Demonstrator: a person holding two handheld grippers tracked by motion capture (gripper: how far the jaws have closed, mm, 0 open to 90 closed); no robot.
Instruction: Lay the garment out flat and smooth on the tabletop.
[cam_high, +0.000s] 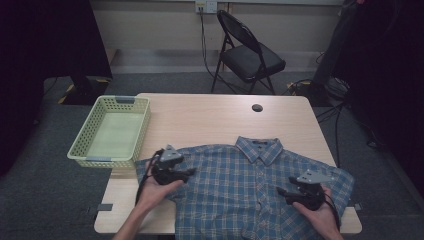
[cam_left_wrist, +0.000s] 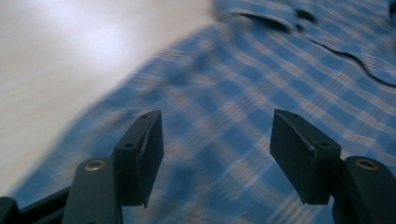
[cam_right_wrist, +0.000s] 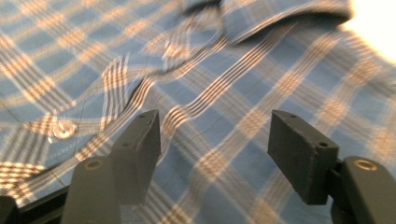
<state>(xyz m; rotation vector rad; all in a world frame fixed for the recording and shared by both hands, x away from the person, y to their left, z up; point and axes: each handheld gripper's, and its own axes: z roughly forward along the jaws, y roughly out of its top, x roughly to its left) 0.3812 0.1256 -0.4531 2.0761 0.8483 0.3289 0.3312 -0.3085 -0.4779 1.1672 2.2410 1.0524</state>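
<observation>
A lab-like room: black curtains (cam_high: 45, 45), folding chair (cam_high: 250, 52), floor cables (cam_high: 345, 107).

Pale green perforated plastic basket (cam_high: 111, 131), left of centre in the high view, standing on the left end of the light wooden desk (cam_high: 200, 122) with part of it overhanging that edge. Small round black grommet hole (cam_high: 257, 107) in the desk near its far edge. Black folding metal chair (cam_high: 247, 52), upper centre, on grey carpeted floor (cam_high: 45, 165). White wall socket (cam_high: 206, 6), top centre, with a cable hanging from it.

Woven cloth shirt (cam_high: 240, 190), smooth wooden table (cam_high: 210, 120)
</observation>
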